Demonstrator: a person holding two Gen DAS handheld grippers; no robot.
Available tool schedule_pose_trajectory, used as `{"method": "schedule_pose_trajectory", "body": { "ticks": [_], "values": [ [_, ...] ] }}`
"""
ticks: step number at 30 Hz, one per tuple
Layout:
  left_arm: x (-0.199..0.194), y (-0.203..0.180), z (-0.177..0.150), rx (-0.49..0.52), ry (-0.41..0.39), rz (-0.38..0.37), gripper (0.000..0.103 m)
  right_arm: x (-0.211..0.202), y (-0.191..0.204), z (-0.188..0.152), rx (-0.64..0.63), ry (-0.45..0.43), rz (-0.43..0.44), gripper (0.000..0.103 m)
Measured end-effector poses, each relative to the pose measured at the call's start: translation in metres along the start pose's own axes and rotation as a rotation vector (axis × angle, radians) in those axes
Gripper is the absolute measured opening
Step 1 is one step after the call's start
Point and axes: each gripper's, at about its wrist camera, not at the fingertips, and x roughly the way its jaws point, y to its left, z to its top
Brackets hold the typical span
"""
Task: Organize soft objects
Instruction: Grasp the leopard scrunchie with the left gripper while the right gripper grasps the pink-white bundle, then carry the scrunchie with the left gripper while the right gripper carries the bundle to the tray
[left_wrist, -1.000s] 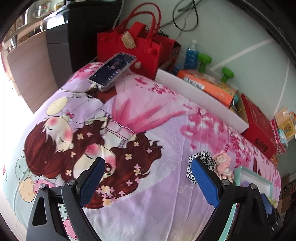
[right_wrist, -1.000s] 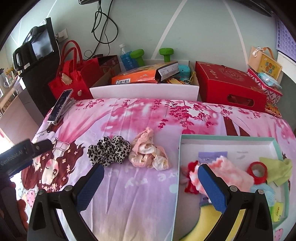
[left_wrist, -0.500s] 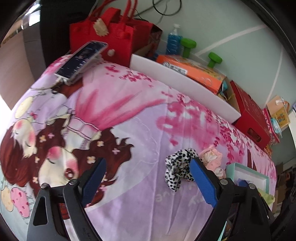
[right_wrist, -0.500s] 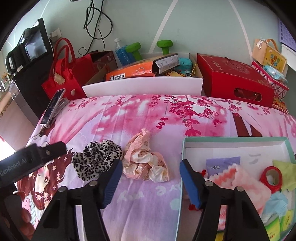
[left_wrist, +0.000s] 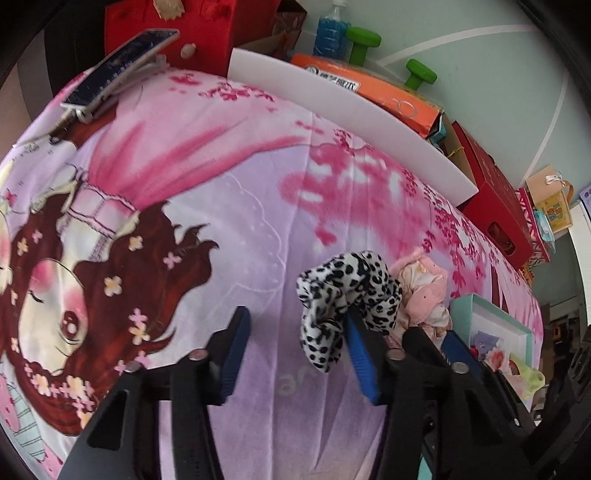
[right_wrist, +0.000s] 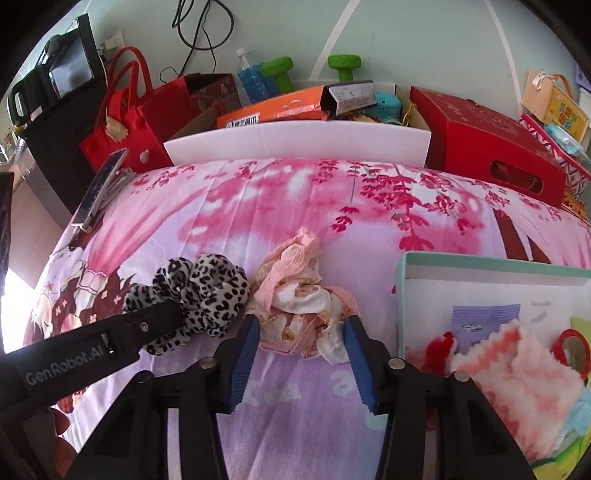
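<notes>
Right wrist view first: I see the bed's printed blanket (right_wrist: 295, 206) carrying everything, with the teal-rimmed box (right_wrist: 400, 284) of sorted bits at its right edge. Near the middle lie two scrunchies, touching side by side. My right gripper (right_wrist: 301, 341) is closing, half-narrowed, around the pink scrunchie (right_wrist: 299, 295), its pads flanking the near folds (whether they press yet, I cannot tell). My left gripper (left_wrist: 291, 349) is also closing; the leopard scrunchie (left_wrist: 347, 291) sits against its right finger, the left pad well clear over bare blanket. I'd shift left sideways to centre the leopard one, pinch fabric only, not blanket, then lift each separately.
</notes>
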Motion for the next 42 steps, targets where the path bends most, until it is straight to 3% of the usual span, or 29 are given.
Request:
{"method": "schedule_pose_trajectory", "body": {
  "ticks": [4, 7, 12, 18, 26, 42],
  "values": [
    [0.004, 0.0, -0.002, -0.006, 0.013, -0.023, 0.023, 0.004, 0.001, -0.002, 0.0, 0.003, -0.005, 0.041],
    [0.005, 0.0, -0.002, -0.006, 0.016, -0.04, 0.019, 0.007, 0.0, -0.002, 0.0, 0.006, -0.009, 0.034],
    [0.005, -0.002, -0.002, -0.005, 0.019, -0.043, 0.017, 0.009, -0.002, -0.003, 0.006, 0.013, -0.015, 0.022],
    [0.001, -0.003, -0.002, -0.008, 0.014, -0.036, 0.016, 0.006, -0.005, -0.004, 0.022, 0.008, -0.008, 0.015],
    [-0.022, -0.004, 0.003, -0.002, -0.037, -0.016, 0.015, -0.011, -0.012, 0.001, 0.049, -0.021, -0.006, 0.014],
    [-0.088, -0.016, -0.002, 0.037, -0.17, -0.057, 0.015, -0.101, -0.014, 0.017, 0.046, -0.207, -0.03, 0.014]
  ]
}}
